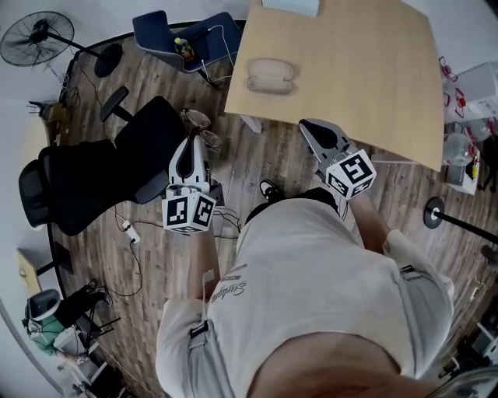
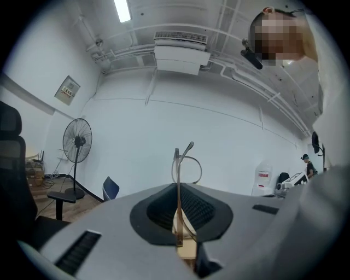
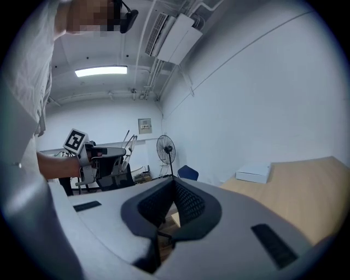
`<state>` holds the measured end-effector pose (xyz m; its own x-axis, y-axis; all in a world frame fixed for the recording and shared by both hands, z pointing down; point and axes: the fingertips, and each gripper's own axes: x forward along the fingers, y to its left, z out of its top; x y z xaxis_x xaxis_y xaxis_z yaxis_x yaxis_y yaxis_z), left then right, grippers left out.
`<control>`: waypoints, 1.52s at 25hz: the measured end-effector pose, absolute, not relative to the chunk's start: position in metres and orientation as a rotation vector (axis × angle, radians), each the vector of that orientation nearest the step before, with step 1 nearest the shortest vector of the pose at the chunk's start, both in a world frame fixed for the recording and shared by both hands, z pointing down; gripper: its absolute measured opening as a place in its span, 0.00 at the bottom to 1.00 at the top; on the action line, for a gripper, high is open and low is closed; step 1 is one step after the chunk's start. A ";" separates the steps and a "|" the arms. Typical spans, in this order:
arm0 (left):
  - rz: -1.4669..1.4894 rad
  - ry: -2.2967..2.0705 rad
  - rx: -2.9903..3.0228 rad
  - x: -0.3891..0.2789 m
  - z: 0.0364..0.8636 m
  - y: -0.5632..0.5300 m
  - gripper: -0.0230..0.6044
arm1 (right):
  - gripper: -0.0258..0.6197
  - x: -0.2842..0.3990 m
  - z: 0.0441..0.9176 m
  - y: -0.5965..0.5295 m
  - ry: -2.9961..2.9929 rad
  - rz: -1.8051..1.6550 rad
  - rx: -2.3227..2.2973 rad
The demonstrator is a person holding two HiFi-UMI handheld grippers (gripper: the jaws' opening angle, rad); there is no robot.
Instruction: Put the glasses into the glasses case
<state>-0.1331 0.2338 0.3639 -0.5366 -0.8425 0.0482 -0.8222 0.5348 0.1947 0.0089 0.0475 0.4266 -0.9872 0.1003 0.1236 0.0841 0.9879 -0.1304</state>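
My left gripper [image 1: 192, 145] is held over the wooden floor, left of the table, shut on one arm of the thin-framed glasses [image 1: 201, 126]. In the left gripper view the glasses [image 2: 185, 167] stick up from between the closed jaws of that gripper [image 2: 178, 188]. The beige glasses case [image 1: 270, 76] lies closed on the light wooden table [image 1: 373, 85], near its left edge. My right gripper [image 1: 313, 127] hovers at the table's near edge, right of the case, shut with nothing in it. The right gripper view shows its jaws [image 3: 174, 183] closed and the left gripper [image 3: 101, 158] beyond.
A black office chair [image 1: 93, 175] stands left of my left gripper. Farther back are a blue chair [image 1: 183, 35] and a floor fan [image 1: 35, 35]. A white box [image 1: 292, 6] lies on the table's far edge. Cables run across the floor, and a stand base [image 1: 433, 212] sits at right.
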 end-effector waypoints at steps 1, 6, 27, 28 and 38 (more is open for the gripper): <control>-0.230 -2.624 1.444 -0.140 0.366 0.235 0.08 | 0.03 0.003 0.427 0.049 -3.001 0.182 -0.126; -0.262 -2.574 1.472 -0.167 0.383 0.241 0.08 | 0.03 -0.018 0.427 0.060 -2.980 0.155 -0.074; -0.148 -2.495 1.470 -0.284 0.403 0.124 0.08 | 0.03 -0.146 0.462 -0.043 -2.948 0.252 -0.108; -0.135 -2.493 1.475 -0.290 0.402 0.115 0.08 | 0.03 -0.153 0.464 -0.050 -2.950 0.258 -0.107; -0.049 -2.445 1.549 -0.322 0.398 0.033 0.08 | 0.03 -0.186 0.471 -0.115 -2.962 0.293 -0.064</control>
<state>-0.3217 0.0328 0.3981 -0.4057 -0.8943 0.1889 -0.8860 0.4355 0.1588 -0.1857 -0.1147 0.4714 -0.9856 0.0589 0.1587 0.0267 0.9798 -0.1980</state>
